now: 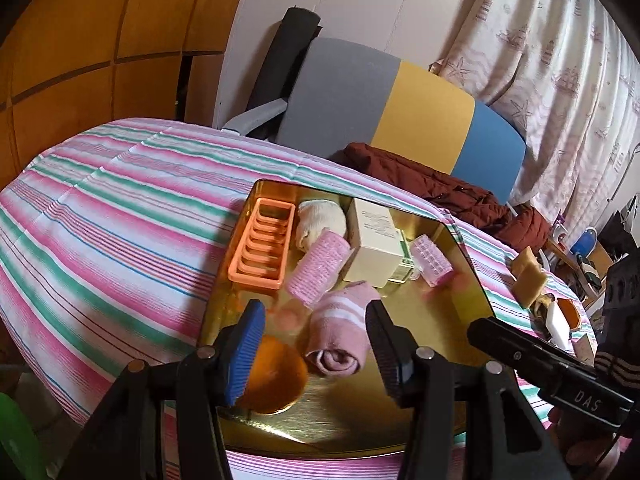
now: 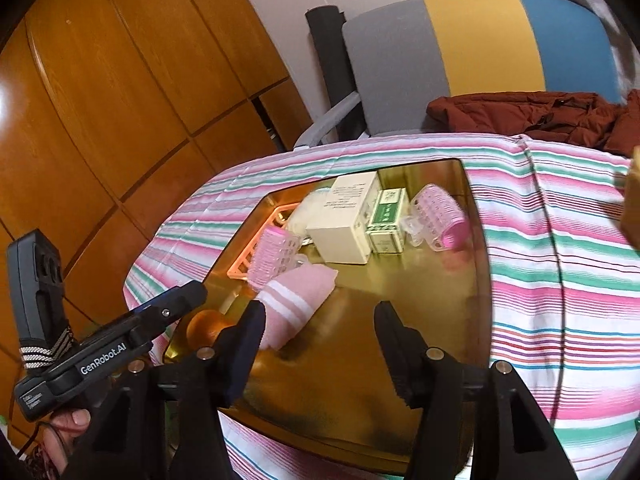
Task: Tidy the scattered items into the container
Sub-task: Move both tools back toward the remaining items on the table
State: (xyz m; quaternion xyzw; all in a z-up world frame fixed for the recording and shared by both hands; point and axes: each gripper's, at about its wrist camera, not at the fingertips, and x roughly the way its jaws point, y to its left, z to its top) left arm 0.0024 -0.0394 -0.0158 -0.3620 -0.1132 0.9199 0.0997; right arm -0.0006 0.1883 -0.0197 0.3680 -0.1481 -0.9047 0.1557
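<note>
- Container: gold tray (image 1: 460,264) on the striped tablecloth (image 1: 120,208), already well loaded.
- In the tray: orange slotted rack (image 1: 262,236), white rolled cloth (image 1: 320,222), cream box (image 1: 374,240), small green box (image 2: 386,216), two pink hair rollers (image 1: 322,266) and (image 1: 432,260), rolled pink sock (image 1: 340,332), and an orange (image 1: 276,376) at the near left edge.
- Left gripper (image 1: 316,352): jaws apart. The orange sits against the blue left pad, but the right pad is clear of it and the sock end lies in the gap. Not a clamp on anything; reads as empty, just over the tray.
- Right gripper (image 2: 320,344): jaws apart over bare tray floor, nothing between them. Sock is just beside its left finger; contact not resolvable.
- Still outside, on the cloth to the right of the tray: tan sponge (image 1: 528,276) and, nearer, a small cluster with a white block (image 1: 558,322) and something orange behind it; the cluster is too small and blurred to identify further.
- Judgement: most of the job looks done, roughly the last few items left. Both tools are free, so either could take the next pick; the right one is closer to the remaining pile.
- Room left in the tray: the near right floor is bare, enough for the sponge and the small pieces.
- Chair, red jacket and the rest of the background: not part of the task.
</note>
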